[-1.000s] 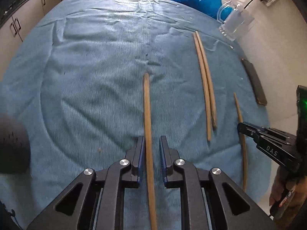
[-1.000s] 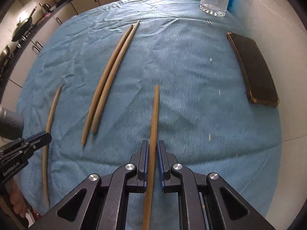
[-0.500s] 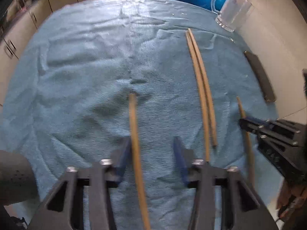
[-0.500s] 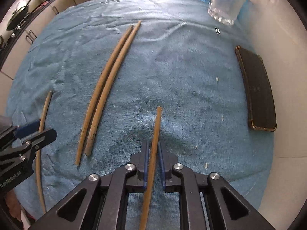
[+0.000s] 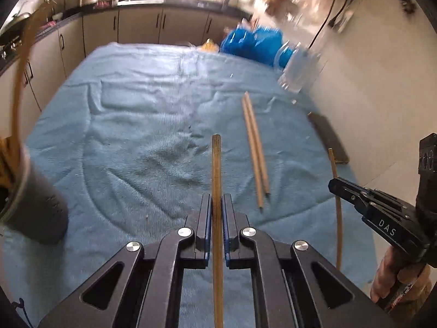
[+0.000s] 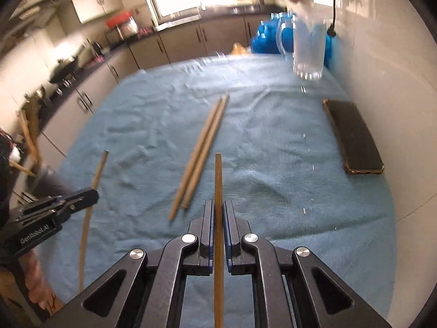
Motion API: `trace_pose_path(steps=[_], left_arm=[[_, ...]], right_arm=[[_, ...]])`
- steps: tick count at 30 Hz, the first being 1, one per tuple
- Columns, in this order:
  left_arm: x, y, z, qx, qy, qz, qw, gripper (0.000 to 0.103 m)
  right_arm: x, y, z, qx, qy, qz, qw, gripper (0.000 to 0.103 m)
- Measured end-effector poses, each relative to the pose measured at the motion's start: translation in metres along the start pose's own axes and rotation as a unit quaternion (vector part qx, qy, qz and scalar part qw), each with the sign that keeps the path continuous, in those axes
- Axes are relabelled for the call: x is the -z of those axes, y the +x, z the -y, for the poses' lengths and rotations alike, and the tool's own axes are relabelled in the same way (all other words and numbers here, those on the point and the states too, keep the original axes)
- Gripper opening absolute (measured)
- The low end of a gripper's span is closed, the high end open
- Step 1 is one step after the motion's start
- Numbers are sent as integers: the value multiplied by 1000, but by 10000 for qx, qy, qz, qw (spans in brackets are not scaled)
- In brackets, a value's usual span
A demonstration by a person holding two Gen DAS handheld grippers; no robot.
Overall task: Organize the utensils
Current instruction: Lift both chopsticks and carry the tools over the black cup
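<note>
Above the desk's near edge, your left gripper (image 5: 216, 213) and right gripper (image 6: 218, 216) have each clamped and lifted one slim wooden chopstick (image 5: 216, 169) off the blue cloth (image 5: 136, 136), ready for the dark holder (image 5: 30, 205).

Glass mug (image 5: 299, 69) motion-blurred, dark utensil holder (image 5: 32, 205) cut off at frame edge, counter clutter (image 6: 68, 65) smeared

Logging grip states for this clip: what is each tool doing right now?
Left tool: shut on a chopstick, lifted off the blue cloth.
Right tool: shut on another chopstick, also off the cloth.
</note>
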State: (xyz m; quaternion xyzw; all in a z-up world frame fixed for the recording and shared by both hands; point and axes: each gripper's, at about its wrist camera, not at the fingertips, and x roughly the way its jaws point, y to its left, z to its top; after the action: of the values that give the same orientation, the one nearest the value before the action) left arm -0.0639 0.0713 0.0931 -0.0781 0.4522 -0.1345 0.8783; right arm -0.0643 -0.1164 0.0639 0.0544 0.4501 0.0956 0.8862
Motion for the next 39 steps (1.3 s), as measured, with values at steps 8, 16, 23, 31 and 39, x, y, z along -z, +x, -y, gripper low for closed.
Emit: trace_pose_path(steps=[8, 16, 23, 31, 39], left_arm=[[28, -68, 10, -270, 78, 1125, 9933, 7], [44, -126, 3, -553, -20, 2039, 9774, 7], [49, -161, -7, -838, -144, 2661, 9602, 7], [48, -202, -28, -1078, -321, 3282, 9379, 7], [34, -233, -65, -1408, -617, 3756, 9139, 7]], right_arm=[[21, -61, -23, -121, -64, 974, 9952, 6], [35, -104, -53, -285, -209, 1806, 9829, 6], [38, -125, -83, -413, -417, 2283, 9718, 6], [30, -134, -113, -705, -553, 2466, 9650, 6], [2, -132, -147, -1319, -535, 2539, 9567, 6]])
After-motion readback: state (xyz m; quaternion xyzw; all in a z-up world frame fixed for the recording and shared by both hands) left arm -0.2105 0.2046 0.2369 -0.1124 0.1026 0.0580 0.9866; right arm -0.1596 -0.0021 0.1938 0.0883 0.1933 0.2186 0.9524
